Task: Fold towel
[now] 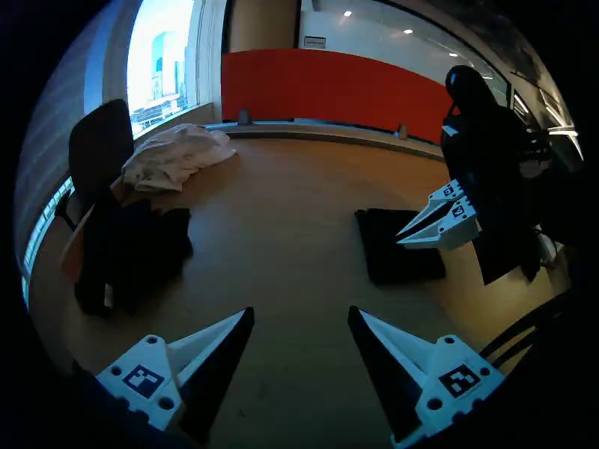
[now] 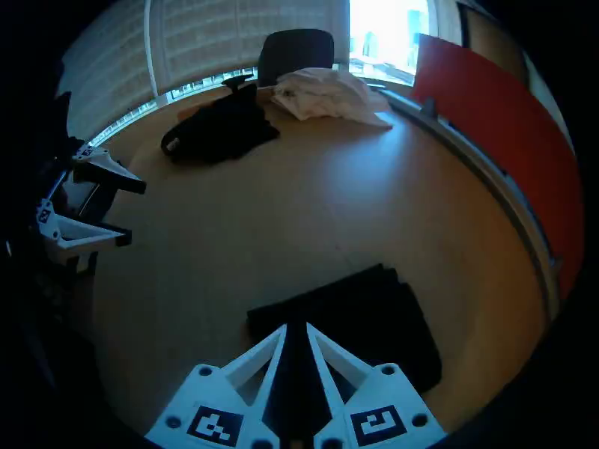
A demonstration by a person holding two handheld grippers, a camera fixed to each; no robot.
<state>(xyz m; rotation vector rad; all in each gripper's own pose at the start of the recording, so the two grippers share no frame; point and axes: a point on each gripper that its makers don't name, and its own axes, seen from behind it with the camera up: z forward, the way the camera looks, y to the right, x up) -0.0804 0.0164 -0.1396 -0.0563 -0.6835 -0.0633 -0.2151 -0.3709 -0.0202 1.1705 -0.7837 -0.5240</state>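
Fingers on your left gripper [image 1: 299,318] stand wide apart and empty above the table [image 1: 299,194]. The black towel [image 1: 397,254] lies ahead, under the right gripper [image 1: 413,219]. In the right gripper view, its 2 fingers nearly meet over the towel; I cannot tell if they pinch it. The folding looks nearly done, so next square the edges.

An office: swivel chair [image 2: 296,49]; long table [image 2: 299,209]; window [image 1: 161,63] onto towers.

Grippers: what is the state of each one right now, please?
Left gripper: open, holding nothing.
Right gripper: nearly closed at the dark towel; whether it grips the towel cannot be told.
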